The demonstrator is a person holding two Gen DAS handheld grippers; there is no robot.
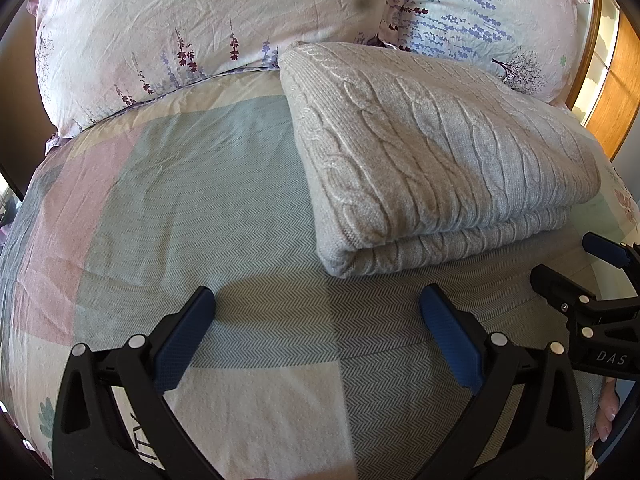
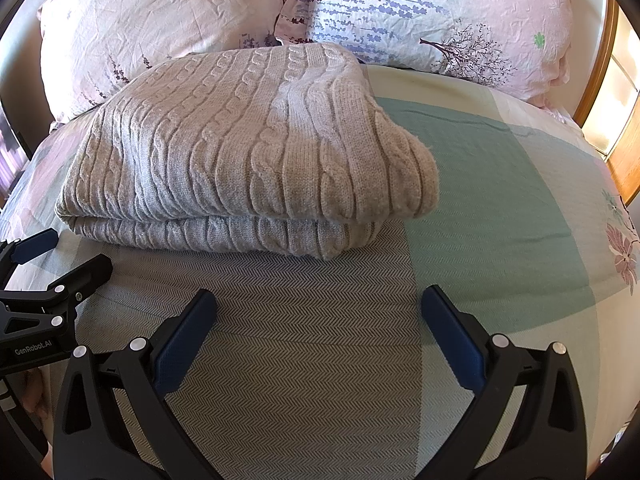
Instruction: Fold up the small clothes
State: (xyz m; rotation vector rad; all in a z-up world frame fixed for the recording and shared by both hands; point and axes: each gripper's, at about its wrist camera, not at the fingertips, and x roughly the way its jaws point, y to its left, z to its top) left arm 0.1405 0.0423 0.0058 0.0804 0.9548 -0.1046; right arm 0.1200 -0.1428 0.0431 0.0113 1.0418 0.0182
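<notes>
While both grippers hover wide and empty, left gripper (image 1: 316,312) and right gripper (image 2: 318,312), the folded knit sweater (image 2: 240,152) lies on the patchwork bedspread (image 2: 500,184) at 12 o'clock. Two floral pillows (image 2: 440,12) crowd behind it. Sweater's underside hidden.

Black hand-held gripper (image 1: 318,300) frames, blue textured pads (image 1: 182,344), silver screws, white lettering
</notes>
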